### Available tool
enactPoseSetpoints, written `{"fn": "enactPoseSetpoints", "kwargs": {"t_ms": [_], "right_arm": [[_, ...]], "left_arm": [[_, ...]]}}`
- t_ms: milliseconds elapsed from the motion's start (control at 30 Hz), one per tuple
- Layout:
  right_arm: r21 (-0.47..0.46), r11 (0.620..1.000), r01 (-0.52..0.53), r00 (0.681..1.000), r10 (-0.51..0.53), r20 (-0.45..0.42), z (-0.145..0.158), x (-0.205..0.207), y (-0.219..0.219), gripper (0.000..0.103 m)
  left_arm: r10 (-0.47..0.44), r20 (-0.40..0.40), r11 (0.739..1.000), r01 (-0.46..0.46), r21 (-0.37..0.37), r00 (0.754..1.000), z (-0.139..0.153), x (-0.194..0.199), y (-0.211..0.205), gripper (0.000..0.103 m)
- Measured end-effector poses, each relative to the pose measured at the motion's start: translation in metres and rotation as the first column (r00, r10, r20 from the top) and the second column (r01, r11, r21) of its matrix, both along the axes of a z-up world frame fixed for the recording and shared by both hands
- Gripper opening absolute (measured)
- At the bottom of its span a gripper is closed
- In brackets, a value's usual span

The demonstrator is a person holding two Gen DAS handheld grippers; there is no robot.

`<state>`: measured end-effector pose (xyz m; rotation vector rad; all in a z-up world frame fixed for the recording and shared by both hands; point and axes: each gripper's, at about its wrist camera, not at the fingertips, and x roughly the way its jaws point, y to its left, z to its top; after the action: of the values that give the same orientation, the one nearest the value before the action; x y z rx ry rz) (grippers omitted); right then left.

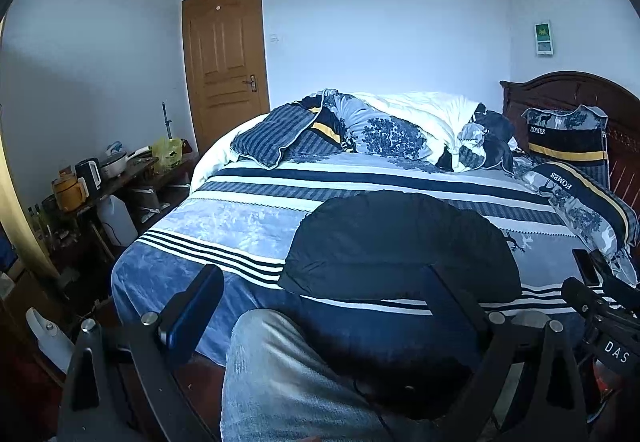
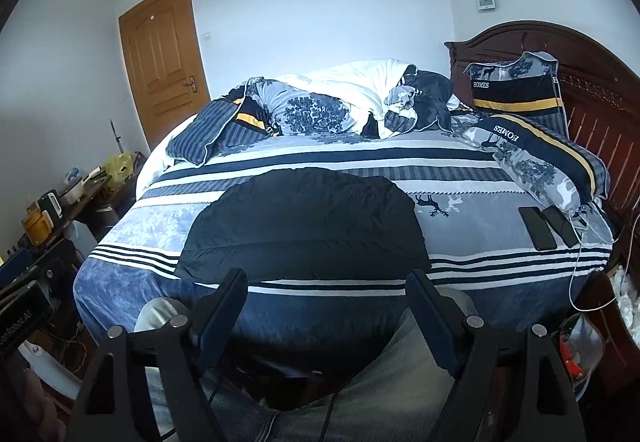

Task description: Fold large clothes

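A large black garment (image 1: 400, 242) lies folded flat on the blue striped bed (image 1: 208, 242); it also shows in the right wrist view (image 2: 304, 222). Its near edge hangs over the bed's front. My left gripper (image 1: 324, 282) is open and empty, held back from the bed in front of the garment. My right gripper (image 2: 326, 286) is open and empty, just short of the garment's near edge. The other gripper's body (image 1: 608, 326) shows at the right of the left wrist view.
A rumpled quilt (image 2: 340, 101) and pillows (image 2: 540, 161) lie at the bed's far side by the wooden headboard (image 2: 592, 81). Two phones (image 2: 548, 226) lie on the bed's right. A cluttered side table (image 1: 108, 177) stands left. My jeans-clad legs (image 1: 288, 382) are below the grippers.
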<state>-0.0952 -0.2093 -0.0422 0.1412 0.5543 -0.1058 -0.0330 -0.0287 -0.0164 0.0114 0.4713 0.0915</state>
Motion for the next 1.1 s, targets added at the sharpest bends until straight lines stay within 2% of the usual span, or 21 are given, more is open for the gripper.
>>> {"fn": "enactPoseSetpoints", "kwargs": {"t_ms": [1100], "right_arm": [[0.003, 1.0, 0.007, 1.0, -0.007, 0.001, -0.001, -0.003, 0.001, 0.084]], "left_arm": [[-0.009, -0.009, 1.0, 0.009, 0.005, 1.0, -0.001, 0.001, -0.007, 0.099]]}}
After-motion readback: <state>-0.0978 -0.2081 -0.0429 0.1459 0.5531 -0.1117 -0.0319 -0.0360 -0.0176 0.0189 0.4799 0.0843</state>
